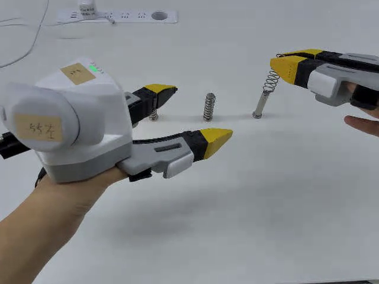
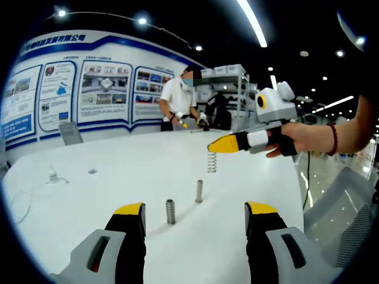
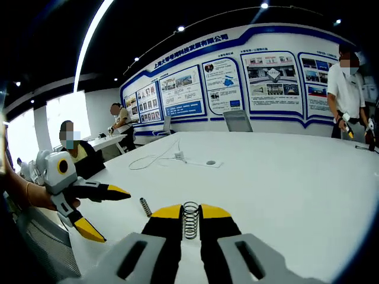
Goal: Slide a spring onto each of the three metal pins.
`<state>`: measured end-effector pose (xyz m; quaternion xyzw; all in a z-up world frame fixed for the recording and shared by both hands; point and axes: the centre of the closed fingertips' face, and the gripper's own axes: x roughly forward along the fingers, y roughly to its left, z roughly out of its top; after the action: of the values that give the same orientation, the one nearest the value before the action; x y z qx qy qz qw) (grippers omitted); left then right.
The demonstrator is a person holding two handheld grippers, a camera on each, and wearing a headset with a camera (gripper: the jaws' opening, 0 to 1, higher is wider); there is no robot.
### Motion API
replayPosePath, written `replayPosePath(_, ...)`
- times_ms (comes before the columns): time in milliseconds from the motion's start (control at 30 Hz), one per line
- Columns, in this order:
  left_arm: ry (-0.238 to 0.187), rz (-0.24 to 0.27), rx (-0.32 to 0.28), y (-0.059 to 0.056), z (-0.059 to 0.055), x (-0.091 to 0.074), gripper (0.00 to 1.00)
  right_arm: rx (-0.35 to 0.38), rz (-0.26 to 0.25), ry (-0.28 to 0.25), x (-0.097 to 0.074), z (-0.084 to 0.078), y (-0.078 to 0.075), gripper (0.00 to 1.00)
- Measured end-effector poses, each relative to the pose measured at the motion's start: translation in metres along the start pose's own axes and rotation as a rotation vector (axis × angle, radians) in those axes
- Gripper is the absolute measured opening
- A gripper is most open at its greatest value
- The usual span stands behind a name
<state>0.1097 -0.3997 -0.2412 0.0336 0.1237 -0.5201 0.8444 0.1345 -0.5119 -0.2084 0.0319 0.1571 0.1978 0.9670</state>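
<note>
The spring [image 3: 190, 220] is clamped between the fingertips of my right gripper [image 3: 190, 210], hanging just above the top of the bare pin [image 1: 259, 106]. My left gripper [image 2: 195, 209] hovers with fingers spread wide. A sprung pin [image 1: 209, 106] stands just ahead between them, and another sprung pin [image 1: 153, 113] is partly behind its far finger.

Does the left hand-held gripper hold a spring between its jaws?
No, the left hand-held gripper stands open with nothing between its jaws; the right hand-held gripper grips the spring.
</note>
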Motion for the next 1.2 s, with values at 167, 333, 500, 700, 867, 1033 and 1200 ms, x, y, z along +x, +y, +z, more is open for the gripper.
replayPosePath(167,0.013,0.045,-0.014,0.012,-0.004,-0.007,0.79,-0.024,-0.029,-0.012,0.003,0.003,-0.01,0.11)
replayPosePath(333,0.034,0.073,-0.036,0.018,-0.01,-0.012,0.87,-0.042,-0.043,-0.004,0.009,0.0,-0.016,0.11)
replayPosePath(500,0.052,0.101,-0.044,0.025,-0.016,-0.017,0.92,-0.038,-0.056,0.007,0.013,-0.007,-0.023,0.11)
replayPosePath(700,0.065,0.14,-0.049,0.034,-0.02,-0.021,1.0,-0.037,-0.061,0.022,0.018,-0.015,-0.03,0.11)
replayPosePath(867,0.079,0.164,-0.055,0.041,-0.027,-0.025,1.0,-0.051,-0.065,0.028,0.024,-0.019,-0.034,0.11)
replayPosePath(1033,0.092,0.169,-0.065,0.042,-0.031,-0.026,1.0,-0.057,-0.062,0.037,0.029,-0.024,-0.035,0.11)
replayPosePath(1200,0.092,0.169,-0.065,0.042,-0.032,-0.025,1.0,-0.073,-0.061,0.042,0.033,-0.029,-0.035,0.11)
